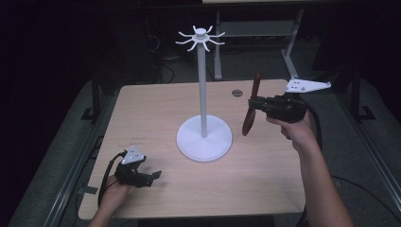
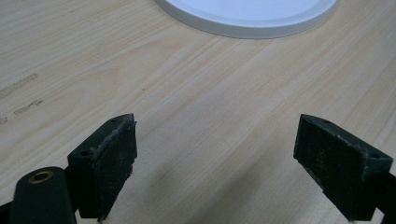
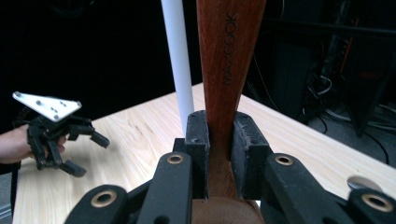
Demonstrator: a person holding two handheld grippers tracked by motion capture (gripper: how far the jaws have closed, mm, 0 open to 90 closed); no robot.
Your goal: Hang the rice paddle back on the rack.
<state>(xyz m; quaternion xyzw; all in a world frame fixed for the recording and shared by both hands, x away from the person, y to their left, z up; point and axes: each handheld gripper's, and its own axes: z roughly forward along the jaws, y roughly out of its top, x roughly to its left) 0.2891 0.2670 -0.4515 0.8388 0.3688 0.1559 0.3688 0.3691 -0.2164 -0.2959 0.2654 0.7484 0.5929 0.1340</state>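
Note:
A dark brown wooden utensil hangs upright above the table's right side, with my right gripper shut on its handle. In the right gripper view the handle rises between the two pads and bears engraved lettering. A white stand with a round base and hooked arms on top rises at the table's middle, left of the utensil. My left gripper rests low at the near left of the table, open, with nothing between its pads. The stand's base lies ahead of it.
The light wooden table has a small round grommet near its back edge. Dark floor, cables and metal table legs lie beyond the far edge. The other hand's gripper appears at the left of the right gripper view.

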